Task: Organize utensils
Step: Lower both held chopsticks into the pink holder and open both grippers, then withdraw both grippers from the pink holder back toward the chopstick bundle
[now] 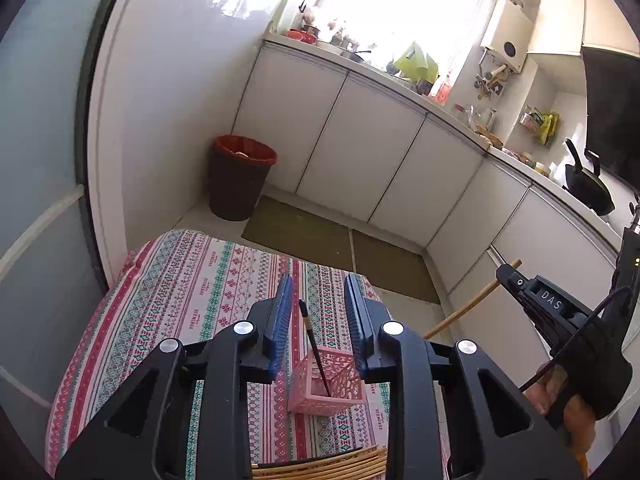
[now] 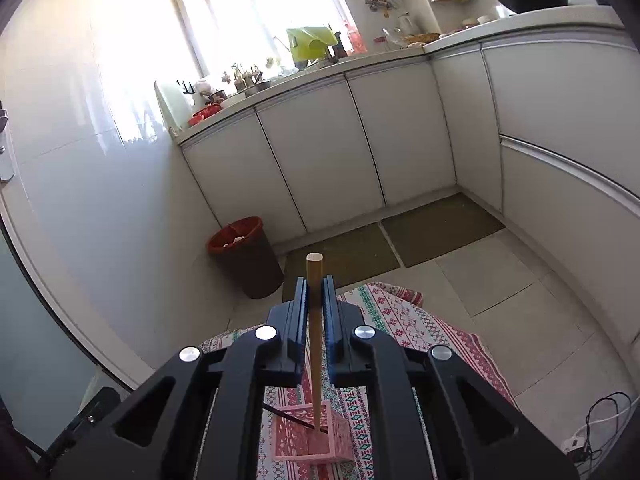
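Above the pink holder (image 1: 327, 386), my left gripper (image 1: 320, 312) had its jaws apart around a dark chopstick (image 1: 314, 346), while my right gripper (image 2: 315, 308) clamped a wooden chopstick (image 2: 315, 320)

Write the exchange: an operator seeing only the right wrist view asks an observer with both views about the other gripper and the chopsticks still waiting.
Operator: Does the left gripper hold the dark chopstick?
Observer: No. Its jaws stand open on either side of that chopstick, touching nothing.
Operator: Are more chopsticks waiting?
Observer: Yes. A bundle of light chopsticks lies on the tablecloth, nearer the camera than the pink basket.
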`<state>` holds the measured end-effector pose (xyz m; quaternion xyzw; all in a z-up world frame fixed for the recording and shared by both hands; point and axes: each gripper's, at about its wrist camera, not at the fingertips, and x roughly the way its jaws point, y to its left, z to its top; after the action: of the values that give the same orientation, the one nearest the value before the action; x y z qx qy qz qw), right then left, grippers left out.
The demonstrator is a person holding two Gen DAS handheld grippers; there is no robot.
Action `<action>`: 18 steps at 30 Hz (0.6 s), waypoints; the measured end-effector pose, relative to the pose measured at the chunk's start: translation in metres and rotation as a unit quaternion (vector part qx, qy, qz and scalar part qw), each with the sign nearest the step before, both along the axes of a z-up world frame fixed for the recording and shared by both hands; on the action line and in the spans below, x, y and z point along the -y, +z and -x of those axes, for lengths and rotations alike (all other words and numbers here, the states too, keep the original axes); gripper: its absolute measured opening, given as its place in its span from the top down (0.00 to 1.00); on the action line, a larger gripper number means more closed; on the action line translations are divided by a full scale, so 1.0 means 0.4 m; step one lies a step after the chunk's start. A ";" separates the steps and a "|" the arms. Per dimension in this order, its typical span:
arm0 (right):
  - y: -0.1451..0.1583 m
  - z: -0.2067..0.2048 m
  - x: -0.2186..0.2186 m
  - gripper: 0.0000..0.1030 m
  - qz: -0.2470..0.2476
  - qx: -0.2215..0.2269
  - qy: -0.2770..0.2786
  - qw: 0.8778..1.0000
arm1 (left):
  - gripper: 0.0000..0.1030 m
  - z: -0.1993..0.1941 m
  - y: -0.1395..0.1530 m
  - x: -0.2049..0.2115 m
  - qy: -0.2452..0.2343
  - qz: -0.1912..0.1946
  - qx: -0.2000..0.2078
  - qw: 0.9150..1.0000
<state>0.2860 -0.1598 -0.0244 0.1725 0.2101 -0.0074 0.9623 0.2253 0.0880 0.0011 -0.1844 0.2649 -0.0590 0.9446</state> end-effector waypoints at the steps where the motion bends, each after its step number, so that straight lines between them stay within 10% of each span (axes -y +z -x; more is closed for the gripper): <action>1: -0.002 -0.004 -0.008 0.92 0.005 0.001 0.000 1.000 | 0.74 -0.001 -0.001 -0.004 0.000 0.001 -0.002 1.000; 8: -0.029 -0.002 -0.040 0.83 0.020 -0.004 0.006 1.000 | 0.69 0.002 -0.004 -0.015 0.002 -0.013 -0.014 1.000; 18: -0.013 0.160 0.029 0.23 0.046 -0.004 -0.016 0.999 | 0.44 0.033 -0.008 0.047 -0.045 -0.058 -0.036 0.997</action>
<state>0.2222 -0.1715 -0.0294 0.1318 0.2104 -0.0326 0.9681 0.2123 0.0692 -0.0022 -0.1194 0.3102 -0.0796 0.9398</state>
